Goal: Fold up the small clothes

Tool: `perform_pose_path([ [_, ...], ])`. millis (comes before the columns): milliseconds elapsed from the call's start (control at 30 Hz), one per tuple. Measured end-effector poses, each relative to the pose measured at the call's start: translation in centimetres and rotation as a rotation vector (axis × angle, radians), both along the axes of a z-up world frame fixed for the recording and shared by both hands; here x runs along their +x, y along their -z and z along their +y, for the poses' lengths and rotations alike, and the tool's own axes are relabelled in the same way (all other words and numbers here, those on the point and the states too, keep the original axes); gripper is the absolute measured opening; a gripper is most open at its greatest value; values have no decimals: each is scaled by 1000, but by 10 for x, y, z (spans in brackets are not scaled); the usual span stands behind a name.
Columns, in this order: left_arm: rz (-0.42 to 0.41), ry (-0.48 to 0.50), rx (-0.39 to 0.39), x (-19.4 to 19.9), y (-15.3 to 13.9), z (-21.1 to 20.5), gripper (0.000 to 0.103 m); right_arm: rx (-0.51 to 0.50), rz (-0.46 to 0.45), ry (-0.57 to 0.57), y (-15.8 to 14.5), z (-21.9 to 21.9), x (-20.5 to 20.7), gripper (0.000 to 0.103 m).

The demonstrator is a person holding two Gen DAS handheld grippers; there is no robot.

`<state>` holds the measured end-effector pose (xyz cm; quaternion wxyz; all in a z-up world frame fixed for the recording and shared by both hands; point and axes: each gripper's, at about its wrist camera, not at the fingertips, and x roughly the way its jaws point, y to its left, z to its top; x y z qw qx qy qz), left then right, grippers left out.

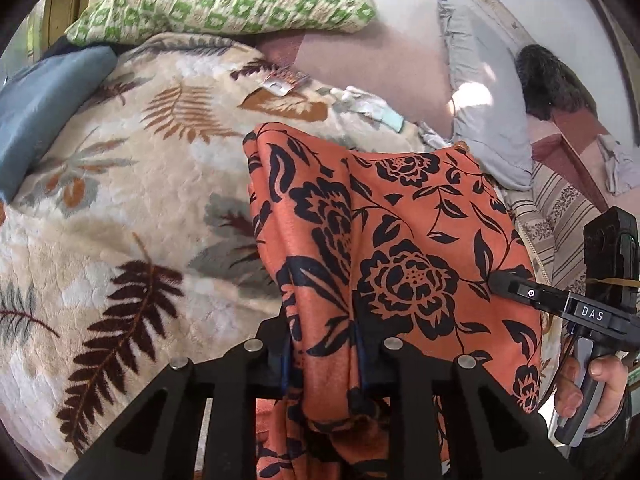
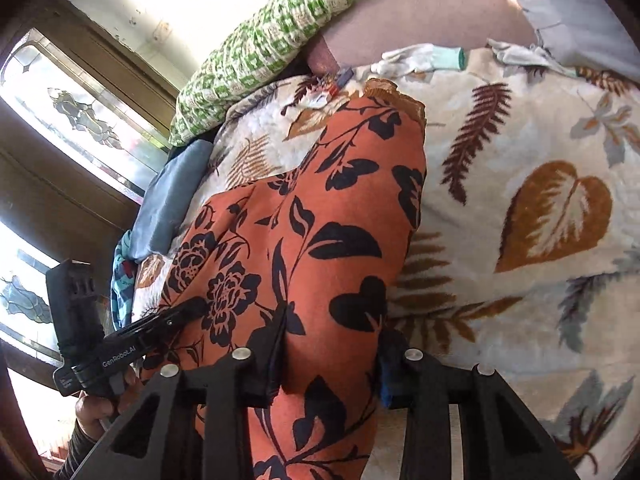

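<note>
Jaws of left gripper point(image 1: 326, 364) and right gripper point(image 2: 330, 356) clamped on orange black-flowered cloth garment point(image 1: 400, 240), long axis stretching ahead over leaf-patterned fleece blanket point(image 1: 140, 200).

Clearance around my two grippers

I see open leaf-print blanket point(image 1: 132, 184) on either side of the orange floral garment point(image 1: 400, 240); at the far edge the green patterned pillow point(image 1: 224, 0), blue cushion point(image 1: 44, 96) and grey pillow point(image 1: 484, 120) block my passage.

orange garment point(image 1: 400, 240) | black floral print | bunched, lifted off blanket point(image 1: 140, 200)
</note>
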<state>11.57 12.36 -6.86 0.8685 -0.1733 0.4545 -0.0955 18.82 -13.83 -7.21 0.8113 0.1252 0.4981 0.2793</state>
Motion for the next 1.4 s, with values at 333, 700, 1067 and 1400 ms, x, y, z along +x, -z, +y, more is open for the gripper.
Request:
perform_pose_path([
  [333,5,75,-7,32,16,-82,26,-16,-29,101,-12,-86,6,38],
  [700,75,57,91,39,39,-81,49,-36,99,172,63,-116,11,55],
  [1067,13,129,171,-20,24,-93,58,127,12,66,4,-110,-49,74],
  [1400,79,22,125,-30,34,-64,69,55,167,65,57,-107,-50,74],
])
